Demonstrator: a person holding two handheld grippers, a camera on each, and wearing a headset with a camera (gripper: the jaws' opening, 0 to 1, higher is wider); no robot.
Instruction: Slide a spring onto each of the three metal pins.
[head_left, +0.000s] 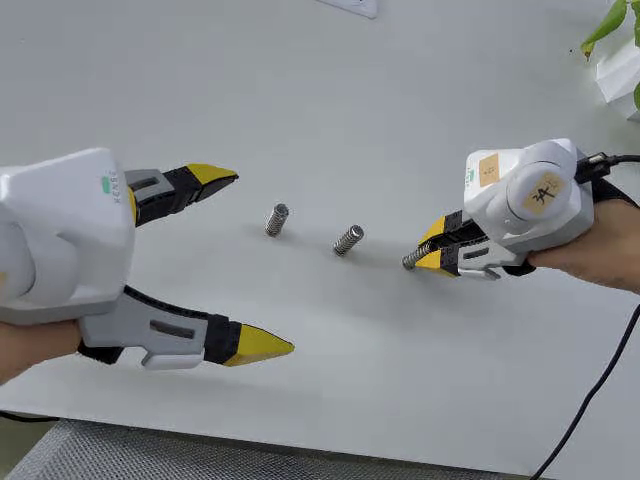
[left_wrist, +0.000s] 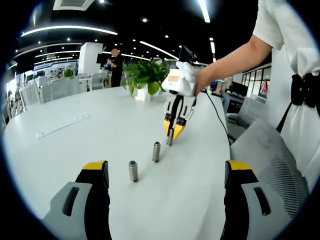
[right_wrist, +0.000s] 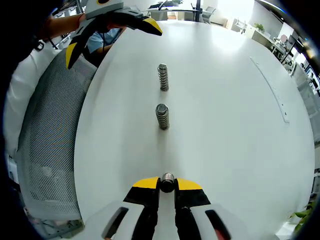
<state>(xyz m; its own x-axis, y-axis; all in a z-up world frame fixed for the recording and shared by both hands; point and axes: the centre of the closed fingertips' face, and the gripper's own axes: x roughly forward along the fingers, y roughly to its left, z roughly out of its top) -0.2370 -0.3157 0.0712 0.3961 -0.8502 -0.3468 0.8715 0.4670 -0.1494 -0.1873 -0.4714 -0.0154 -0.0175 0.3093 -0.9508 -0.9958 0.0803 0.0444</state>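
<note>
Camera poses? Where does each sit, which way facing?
Head view: above, facing down at the table; a hand behind each gripper, left gripper open, right gripper shut on a spring.
Left gripper view: low, along its open jaws toward two standing springs, the right gripper, the person's right arm.
Right gripper view: opposite way, past those springs to the left gripper and left arm.
Shared: gripper views see the same springs.

On the table (head_left: 330, 90), a second pin (head_left: 277, 219) stands near the middle pin (head_left: 348, 239), on its left. A third pin (head_left: 410, 260), near its right, sits clamped in the right gripper (head_left: 428, 251). The left gripper (head_left: 262, 262), jaws spread, lies farther to its left.
</note>
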